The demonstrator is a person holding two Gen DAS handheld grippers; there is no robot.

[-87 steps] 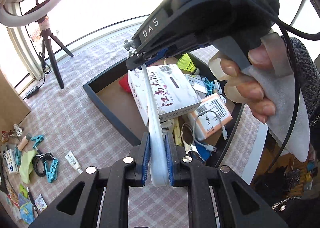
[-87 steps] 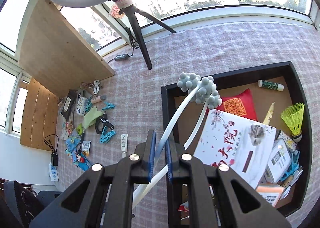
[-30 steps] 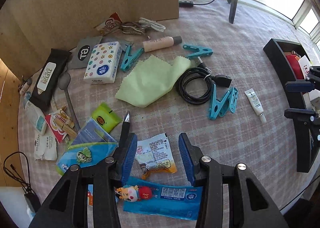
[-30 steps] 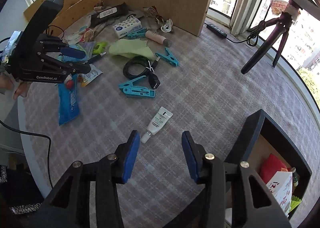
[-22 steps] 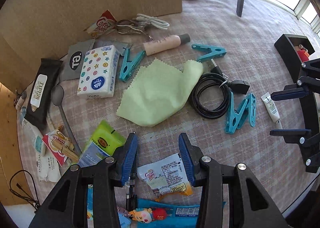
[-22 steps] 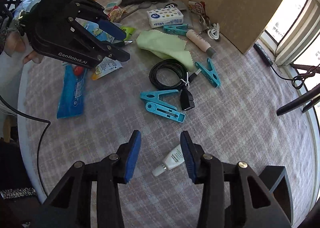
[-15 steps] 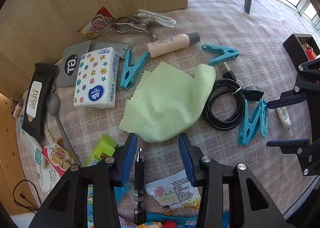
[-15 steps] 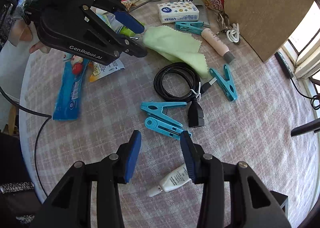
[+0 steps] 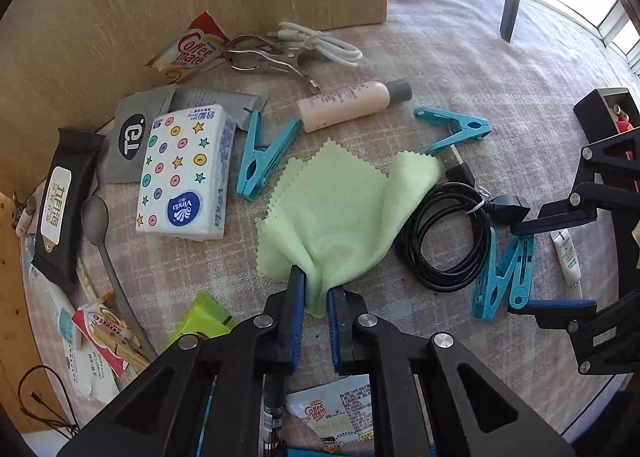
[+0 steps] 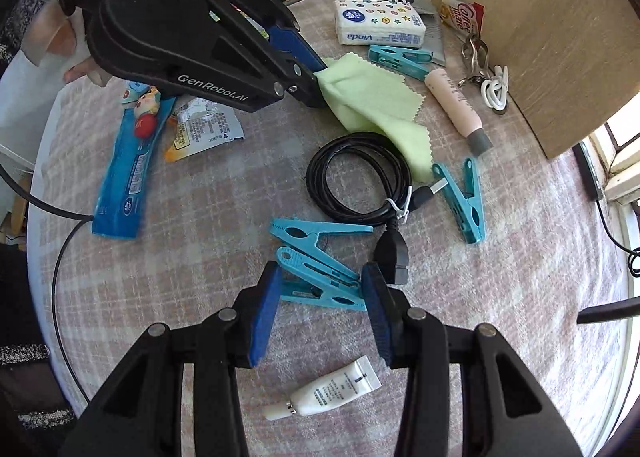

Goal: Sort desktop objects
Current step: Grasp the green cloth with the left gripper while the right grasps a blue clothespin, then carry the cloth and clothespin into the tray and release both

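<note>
A: What has just changed?

B: The biggest change is on the left gripper point(image 9: 316, 293). Half a second ago its blue pads stood apart above the pale green pinked-edge cleaning cloth point(image 9: 340, 213); now they have clamped shut on the cloth's near corner, low in the centre of the left wrist view. In the right wrist view the same pinch shows at the upper left, with the fabric bunched at the tips.

A: And for the sorting?

B: I'd judge that the cloth is secured and ready to be lifted toward the black wooden tray point(image 9: 600, 105) at the right edge of the frame.

A: The right gripper point(image 10: 316, 297)?

B: It has come lower and nearer, and its jaws stand open and unchanged in width. The pair of teal plastic clothes pegs point(image 10: 316, 269) lies between the fingers point(image 10: 262, 313), at the centre of the right wrist view, and the lower peg's ends are close to both pads. I cannot tell whether they touch.

A: Anything smaller nearby?

B: The coiled black USB cable point(image 10: 360, 177) lies just above the pegs, and the small white squeeze tube point(image 10: 332, 393) lies below the fingertips, untouched.
</note>
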